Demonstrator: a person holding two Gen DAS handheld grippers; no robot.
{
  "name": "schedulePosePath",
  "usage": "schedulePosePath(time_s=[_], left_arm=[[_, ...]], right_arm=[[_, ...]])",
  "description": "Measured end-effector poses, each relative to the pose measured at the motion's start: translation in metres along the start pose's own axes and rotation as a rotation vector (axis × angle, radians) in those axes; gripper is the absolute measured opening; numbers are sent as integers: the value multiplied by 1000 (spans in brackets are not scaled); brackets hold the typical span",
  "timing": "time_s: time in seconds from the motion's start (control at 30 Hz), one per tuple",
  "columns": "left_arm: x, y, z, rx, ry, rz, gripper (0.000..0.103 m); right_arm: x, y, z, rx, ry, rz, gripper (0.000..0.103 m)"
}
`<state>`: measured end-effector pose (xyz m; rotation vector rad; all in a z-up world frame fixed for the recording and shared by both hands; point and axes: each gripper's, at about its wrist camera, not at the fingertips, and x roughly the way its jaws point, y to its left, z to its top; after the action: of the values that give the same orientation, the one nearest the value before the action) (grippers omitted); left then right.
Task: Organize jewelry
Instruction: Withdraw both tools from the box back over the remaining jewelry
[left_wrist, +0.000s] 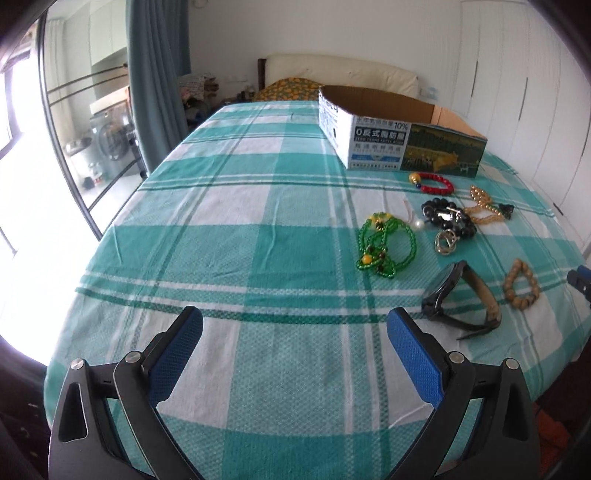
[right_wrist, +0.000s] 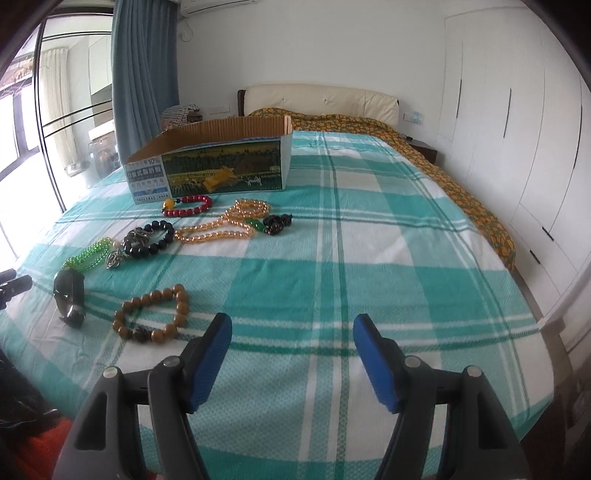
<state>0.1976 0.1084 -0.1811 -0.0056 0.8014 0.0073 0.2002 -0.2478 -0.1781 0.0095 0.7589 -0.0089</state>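
The brown wooden bead bracelet (right_wrist: 153, 312) lies flat on the checked bedspread (right_wrist: 369, 258), in the lower left of the right wrist view, just up and left of the right gripper (right_wrist: 291, 332); its loop stretches from lower left toward upper right in that picture. That gripper looks the nearer of the two, so I judge it the likelier one to make the first pick. In the left wrist view the same bracelet (left_wrist: 521, 284) sits at the far right, well apart from the left gripper (left_wrist: 295, 325), which has the black wristwatch (left_wrist: 458, 295) just to the upper right of its right finger. Both grippers stand wide open and hold nothing. Beyond the bracelet, toward mid-left of the right view, lie the black bead bracelet (right_wrist: 149, 240), the green bead strand (right_wrist: 86, 254), the amber bead necklace (right_wrist: 225, 221) and the red bead bracelet (right_wrist: 186, 205). Behind them stands an open cardboard box (right_wrist: 221, 166), likely the place for the jewelry. Outward still: a cream headboard (right_wrist: 321, 99) at top centre, white wardrobe doors (right_wrist: 517, 129) on the right, a blue curtain (right_wrist: 144, 74) and window at upper left.
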Motion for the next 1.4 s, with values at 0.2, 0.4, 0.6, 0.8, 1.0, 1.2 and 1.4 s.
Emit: schedulePosePath(time_s=[0.2, 0.4, 0.6, 0.8, 1.0, 1.2, 1.4], left_arm=[[7, 2, -3, -29, 3, -20, 100], [16, 1, -2, -71, 21, -45, 100], [25, -3, -7, -106, 54, -70, 100], [27, -16, -12, -40, 45, -24, 102], [27, -22, -15, -6, 42, -7, 103], [28, -24, -14, -14, 52, 3, 103], [28, -26, -14, -26, 52, 15, 103]], right_arm=[[9, -1, -13, 6, 32, -7, 70], [14, -1, -19, 11, 41, -15, 71], [17, 6, -22, -19, 34, -31, 82], [16, 7, -24, -4, 9, -44, 85], [17, 7, -21, 3, 39, -50, 87], [18, 6, -24, -9, 25, -15, 92], [19, 11, -27, -41, 4, 9, 103]])
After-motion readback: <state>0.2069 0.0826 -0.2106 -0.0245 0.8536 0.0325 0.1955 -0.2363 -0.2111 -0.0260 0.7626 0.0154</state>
